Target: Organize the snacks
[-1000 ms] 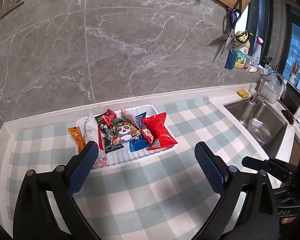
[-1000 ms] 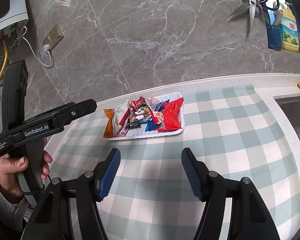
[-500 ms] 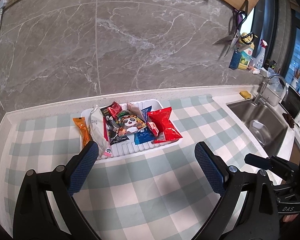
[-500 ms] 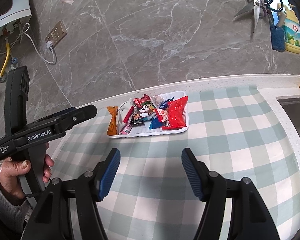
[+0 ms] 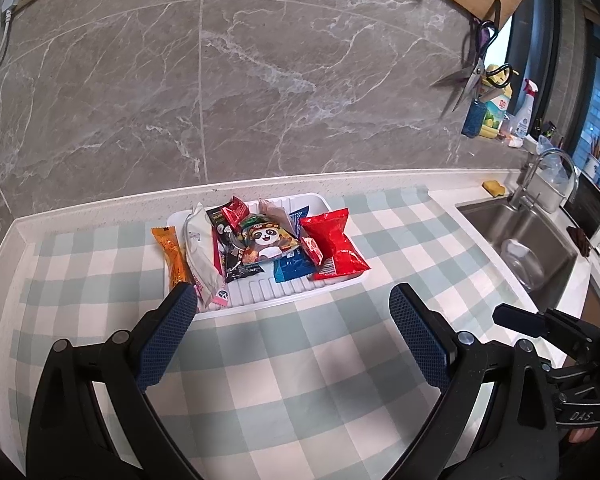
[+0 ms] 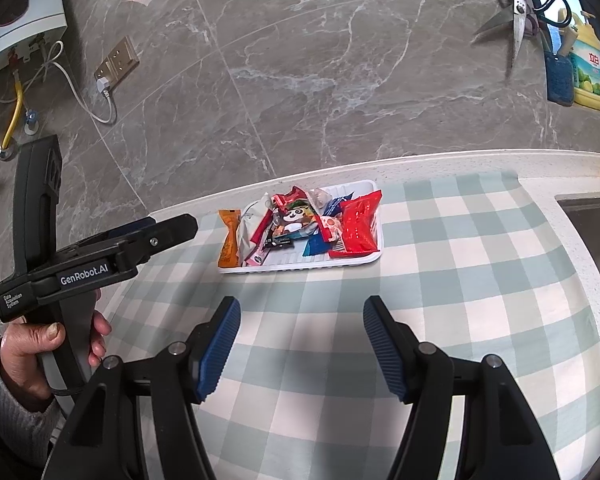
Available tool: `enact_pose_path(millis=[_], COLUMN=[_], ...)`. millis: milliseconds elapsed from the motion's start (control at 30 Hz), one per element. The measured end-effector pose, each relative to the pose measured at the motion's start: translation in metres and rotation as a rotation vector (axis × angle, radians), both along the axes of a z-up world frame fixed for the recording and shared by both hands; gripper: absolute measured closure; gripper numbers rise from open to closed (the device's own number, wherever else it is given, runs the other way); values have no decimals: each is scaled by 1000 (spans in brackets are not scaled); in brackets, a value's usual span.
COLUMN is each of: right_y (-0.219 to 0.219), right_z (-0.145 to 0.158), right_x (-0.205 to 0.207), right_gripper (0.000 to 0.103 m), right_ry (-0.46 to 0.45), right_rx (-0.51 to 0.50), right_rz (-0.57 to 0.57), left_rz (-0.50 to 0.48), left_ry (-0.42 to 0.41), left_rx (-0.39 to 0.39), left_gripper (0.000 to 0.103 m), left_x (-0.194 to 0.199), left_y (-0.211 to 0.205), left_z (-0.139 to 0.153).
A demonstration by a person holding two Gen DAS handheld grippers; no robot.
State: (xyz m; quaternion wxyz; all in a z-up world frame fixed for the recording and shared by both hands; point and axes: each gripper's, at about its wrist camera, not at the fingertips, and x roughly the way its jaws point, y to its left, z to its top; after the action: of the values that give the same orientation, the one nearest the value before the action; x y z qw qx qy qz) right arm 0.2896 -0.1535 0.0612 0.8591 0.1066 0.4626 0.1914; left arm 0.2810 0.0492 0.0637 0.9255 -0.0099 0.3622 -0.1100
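A white ribbed tray (image 5: 284, 294) (image 6: 340, 262) sits on the checked cloth near the wall, heaped with snack packets: a red bag (image 5: 334, 242) (image 6: 358, 226), a panda packet (image 5: 266, 238) (image 6: 296, 216), a blue packet (image 5: 292, 268), a white packet (image 5: 200, 252). An orange packet (image 5: 172, 256) (image 6: 230, 238) lies at the tray's left edge. My left gripper (image 5: 294, 302) is open and empty, just short of the tray's front. My right gripper (image 6: 302, 314) is open and empty too, further back over the cloth. The left gripper's body (image 6: 96, 256) shows in a hand at the left.
A steel sink (image 5: 528, 240) with a tap (image 5: 540, 176) lies to the right, with a yellow sponge (image 5: 494, 188) behind it. Scissors (image 5: 466, 84) and bottles (image 5: 496, 108) are at the back wall. The stone wall stands close behind the tray.
In the left wrist view the tray has slid slightly right and down in the picture, and the view has tilted. Both grippers stay open.
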Motion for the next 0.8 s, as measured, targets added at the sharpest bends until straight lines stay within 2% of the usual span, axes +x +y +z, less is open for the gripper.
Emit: enact_pose_path(millis=[633,800], right_y=[0,0], right_z=[-1,-1], right_x=[0,-1], right_gripper=[35,35], right_ry=[-1,-5], right_rx=[3,6], right_rz=[3,2], left_rz=[0,-6], left_ry=[-2,-63], left_rx=[9,72], left_gripper=[5,5], left_x=[-6,-13], left_y=[1,-4], left_z=[-4,2])
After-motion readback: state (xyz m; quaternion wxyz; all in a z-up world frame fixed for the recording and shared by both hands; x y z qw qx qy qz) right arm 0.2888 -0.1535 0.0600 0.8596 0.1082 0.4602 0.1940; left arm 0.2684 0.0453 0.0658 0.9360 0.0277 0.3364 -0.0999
